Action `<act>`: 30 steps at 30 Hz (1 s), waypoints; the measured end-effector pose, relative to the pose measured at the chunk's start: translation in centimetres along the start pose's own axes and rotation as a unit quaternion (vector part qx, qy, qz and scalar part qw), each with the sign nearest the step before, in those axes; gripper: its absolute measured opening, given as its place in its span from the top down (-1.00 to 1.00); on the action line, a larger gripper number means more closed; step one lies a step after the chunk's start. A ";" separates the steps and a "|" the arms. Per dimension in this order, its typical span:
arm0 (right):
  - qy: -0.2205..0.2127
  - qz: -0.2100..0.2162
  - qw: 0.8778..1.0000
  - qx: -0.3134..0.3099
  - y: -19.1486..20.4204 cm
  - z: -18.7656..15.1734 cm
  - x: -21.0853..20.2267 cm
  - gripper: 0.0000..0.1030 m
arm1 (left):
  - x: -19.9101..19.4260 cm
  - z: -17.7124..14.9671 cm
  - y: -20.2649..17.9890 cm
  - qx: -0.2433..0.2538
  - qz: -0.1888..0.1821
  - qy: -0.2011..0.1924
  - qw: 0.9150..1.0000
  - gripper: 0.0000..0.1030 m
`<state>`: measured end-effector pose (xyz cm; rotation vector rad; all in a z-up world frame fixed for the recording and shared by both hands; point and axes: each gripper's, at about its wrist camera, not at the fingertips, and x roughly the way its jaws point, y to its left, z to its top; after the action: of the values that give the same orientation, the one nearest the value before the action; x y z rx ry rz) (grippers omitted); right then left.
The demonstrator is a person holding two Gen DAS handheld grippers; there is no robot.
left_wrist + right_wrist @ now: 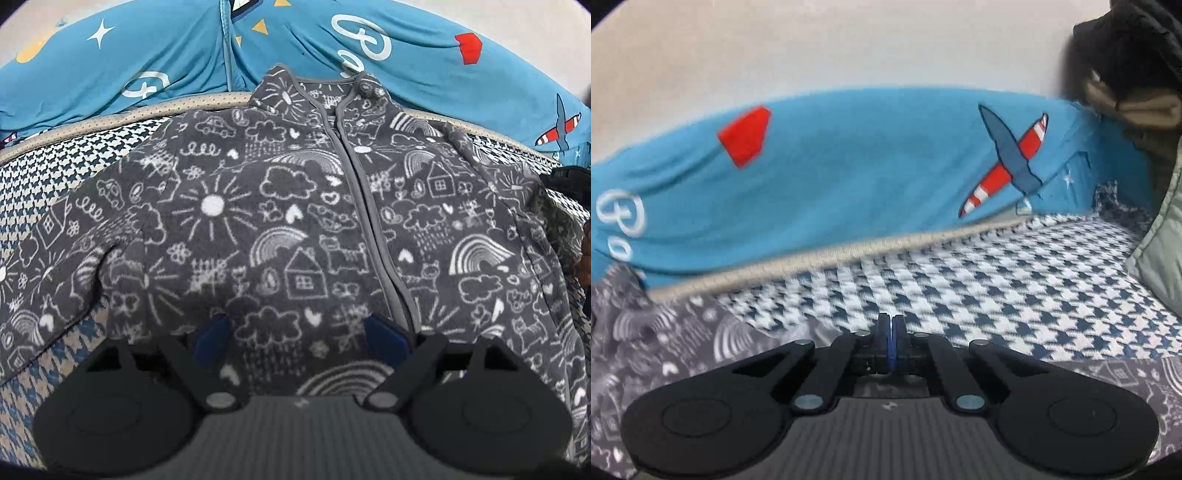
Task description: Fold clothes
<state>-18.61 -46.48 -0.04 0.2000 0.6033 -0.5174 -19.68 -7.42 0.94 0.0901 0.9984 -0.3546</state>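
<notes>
Landmark: I take the grey doodle-print fleece jacket (295, 221) as reference; it lies front up, zipped, spread on the houndstooth cover (1015, 277), collar towards the blue printed bedding (424, 74).
Left gripper (299, 334): I hold it over the jacket's hem, jaws wide apart, gripping nothing.
Right gripper (889, 332): off the jacket's edge, jaws pressed together; I see no cloth between them.
Risk: closing low at the hem, I could pinch the cover beneath too.
Risk: the thick fleece may spring open.
</notes>
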 end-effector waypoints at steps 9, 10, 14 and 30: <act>-0.016 0.069 0.997 0.021 0.5 1.2 -1.8 0.91 | -0.1 0.0 0.0 -0.005 0.013 -0.002 1.000 -0.81; -0.017 0.081 0.996 0.019 0.8 1.3 -1.9 0.88 | -0.1 -0.1 0.0 -0.005 0.014 -0.003 1.000 -0.81; -0.015 0.135 0.991 0.002 2.9 1.4 -2.4 0.87 | -0.1 -0.1 -0.1 -0.003 0.016 -0.004 1.000 -0.81; 0.023 0.217 0.974 -0.054 9.3 -0.2 -1.5 0.87 | 0.0 0.4 0.6 -0.022 0.018 -0.006 1.000 -0.81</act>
<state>-14.91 -37.86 0.98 0.2329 0.6101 -0.0570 -19.20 -6.95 1.09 0.0661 0.9918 -0.2987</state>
